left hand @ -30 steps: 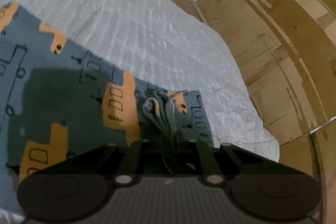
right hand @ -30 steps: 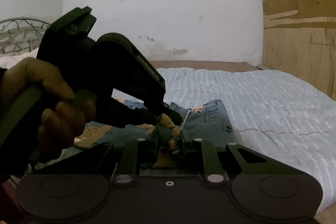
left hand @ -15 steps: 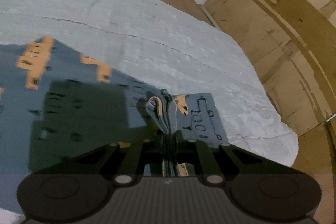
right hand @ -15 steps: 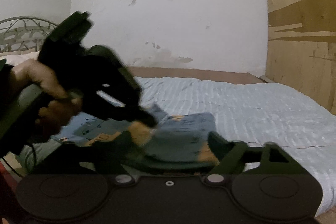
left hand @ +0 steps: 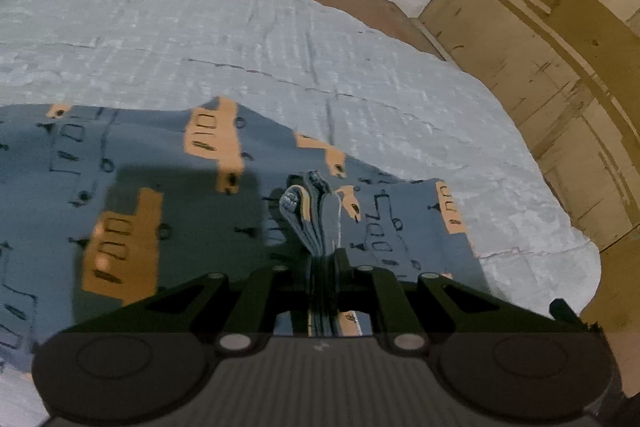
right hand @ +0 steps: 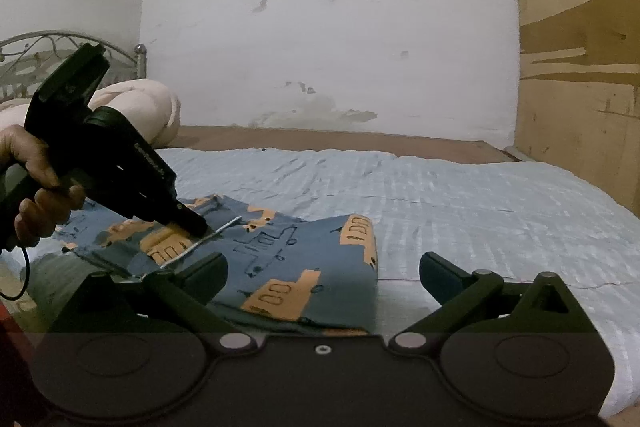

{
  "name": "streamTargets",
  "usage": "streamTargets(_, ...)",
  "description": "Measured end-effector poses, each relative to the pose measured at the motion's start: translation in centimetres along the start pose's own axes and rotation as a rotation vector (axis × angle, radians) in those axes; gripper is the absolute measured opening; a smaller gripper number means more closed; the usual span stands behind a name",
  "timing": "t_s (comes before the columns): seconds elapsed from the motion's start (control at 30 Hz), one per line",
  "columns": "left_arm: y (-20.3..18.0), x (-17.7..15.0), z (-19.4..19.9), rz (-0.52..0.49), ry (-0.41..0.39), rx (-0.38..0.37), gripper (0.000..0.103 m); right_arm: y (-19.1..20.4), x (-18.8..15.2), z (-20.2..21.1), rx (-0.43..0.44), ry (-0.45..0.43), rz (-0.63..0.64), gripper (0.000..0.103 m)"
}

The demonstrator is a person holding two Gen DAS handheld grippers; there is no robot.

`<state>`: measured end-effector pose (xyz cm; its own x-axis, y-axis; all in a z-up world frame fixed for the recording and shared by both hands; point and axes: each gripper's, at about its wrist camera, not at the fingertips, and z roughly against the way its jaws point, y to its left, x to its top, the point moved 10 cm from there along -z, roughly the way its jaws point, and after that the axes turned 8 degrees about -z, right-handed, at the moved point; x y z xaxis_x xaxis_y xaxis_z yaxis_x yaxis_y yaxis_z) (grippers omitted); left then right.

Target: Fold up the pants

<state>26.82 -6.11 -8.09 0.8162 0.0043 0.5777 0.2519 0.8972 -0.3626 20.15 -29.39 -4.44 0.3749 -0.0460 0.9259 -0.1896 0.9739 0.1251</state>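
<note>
The blue pants with orange truck prints lie on a pale blue bedspread. My left gripper is shut on a bunched edge of the pants with a white drawstring. In the right wrist view the pants lie folded over in front of me, and the left gripper pinches their cloth at the left. My right gripper is open and empty, its jaws wide apart just above the near part of the pants.
A wooden panel wall stands to the right of the bed. A cream pillow and a metal headboard are at the far left. A white wall is behind the bed.
My right gripper has let go of the pants and opened wide. My left gripper still holds the cloth and has moved left across the bed with it.
</note>
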Motion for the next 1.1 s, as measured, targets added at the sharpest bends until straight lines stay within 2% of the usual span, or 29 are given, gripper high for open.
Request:
streamTargets(0.43, 1.3, -0.8, 0.1, -0.006, -0.012, 0.003, 0.01, 0.1, -1.1, -1.8, -0.014, 0.061, 0.019, 0.102)
streamTargets(0.67, 1.2, 0.2, 0.4, -0.046, -0.05, 0.035, 0.01, -1.6, -0.9, -3.5, -0.068, 0.069, 0.034, 0.102)
streamTargets(0.87, 1.7, -0.5, -0.1, -0.033, -0.052, 0.045, 0.011, -4.1, 0.9, -7.7, -0.129, 0.079, 0.049, 0.102)
streamTargets(1.1, 2.1, -1.1, -0.5, -0.001, -0.062, 0.056, 0.011, -5.9, 2.5, -15.7, -0.149, 0.191, 0.088, 0.102)
